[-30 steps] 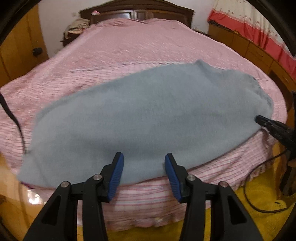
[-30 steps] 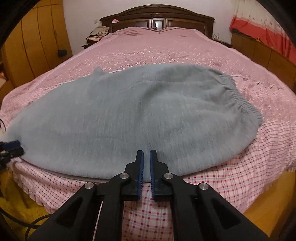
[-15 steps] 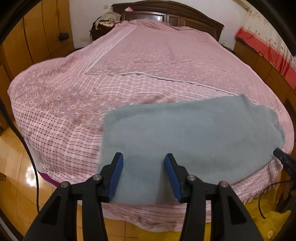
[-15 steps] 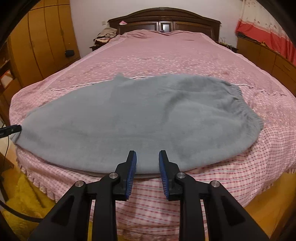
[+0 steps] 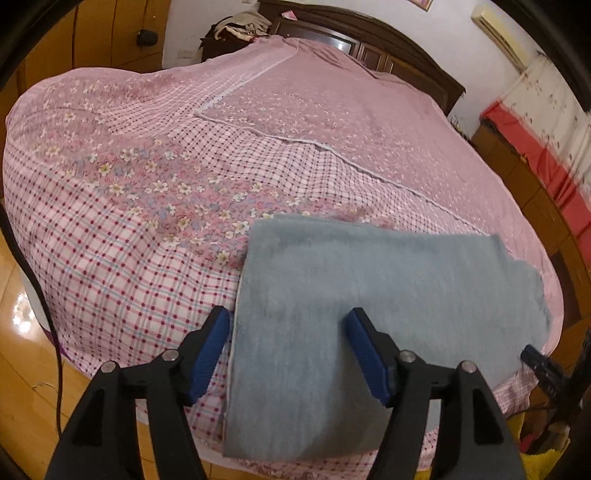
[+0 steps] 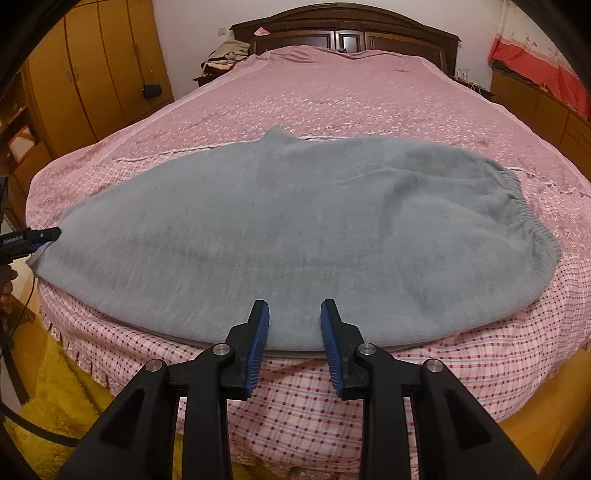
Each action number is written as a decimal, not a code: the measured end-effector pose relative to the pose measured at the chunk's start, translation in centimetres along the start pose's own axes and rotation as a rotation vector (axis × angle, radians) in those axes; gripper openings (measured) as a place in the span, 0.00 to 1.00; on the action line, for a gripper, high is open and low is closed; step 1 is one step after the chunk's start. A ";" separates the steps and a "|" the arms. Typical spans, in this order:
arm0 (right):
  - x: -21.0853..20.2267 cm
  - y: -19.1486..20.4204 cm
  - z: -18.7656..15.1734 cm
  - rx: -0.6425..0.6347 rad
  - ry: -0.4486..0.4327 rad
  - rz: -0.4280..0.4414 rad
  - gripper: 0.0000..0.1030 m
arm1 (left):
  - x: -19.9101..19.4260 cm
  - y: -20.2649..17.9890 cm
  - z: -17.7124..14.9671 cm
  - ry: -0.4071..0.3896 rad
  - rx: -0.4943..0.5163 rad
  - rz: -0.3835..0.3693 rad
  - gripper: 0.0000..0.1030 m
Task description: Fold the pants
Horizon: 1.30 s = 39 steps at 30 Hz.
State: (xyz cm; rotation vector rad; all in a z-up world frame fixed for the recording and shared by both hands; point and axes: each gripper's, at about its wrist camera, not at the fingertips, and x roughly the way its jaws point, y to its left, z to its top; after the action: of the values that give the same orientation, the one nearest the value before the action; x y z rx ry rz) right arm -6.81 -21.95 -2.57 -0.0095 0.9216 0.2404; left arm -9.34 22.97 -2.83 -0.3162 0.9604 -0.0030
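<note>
Right wrist view shows the grey fleece pants (image 6: 295, 229) spread flat across the foot end of the bed (image 6: 332, 103), the gathered waistband (image 6: 532, 218) lying to the right and the leg end reaching to the left, where the pants' near edge runs along the mattress edge. From the left wrist view the same pants (image 5: 388, 314) lie with their squared leg end over the checked bedspread (image 5: 110, 240). The left gripper (image 5: 289, 354) hangs over that leg end with its jaws parted wide; they have just been opening, the cloth lies below and between them, and the blue pads (image 5: 207, 354) press on nothing. The right gripper (image 6: 294, 345) sits at the near edge of the pants with a narrow gap between its jaws, which hold nothing. A dark wooden headboard (image 6: 347, 29) stands at the far end, and yellow wardrobes (image 6: 92, 66) line the left wall.
</note>
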 end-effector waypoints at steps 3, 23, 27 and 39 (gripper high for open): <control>0.3 0.4 0.0 -0.007 0.010 0.001 0.29 | 0.3 0.4 0.2 -0.013 -0.022 -0.020 0.68; 1.0 1.1 -0.2 -0.012 0.017 0.003 0.29 | 1.5 -1.8 0.2 -0.114 -0.090 -0.006 0.25; 1.0 0.9 -0.3 -0.001 0.015 0.013 0.29 | -0.3 -2.4 0.2 -0.160 -0.096 0.000 0.12; 0.7 0.4 -0.7 0.022 -0.003 0.040 0.29 | -3.8 -8.4 1.8 -0.198 0.017 -0.120 0.08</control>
State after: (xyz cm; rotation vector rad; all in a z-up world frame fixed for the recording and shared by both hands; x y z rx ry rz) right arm -7.05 -21.47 -3.45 0.0291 0.9215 0.2672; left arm -8.95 16.01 3.44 -0.3510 0.7435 -0.0876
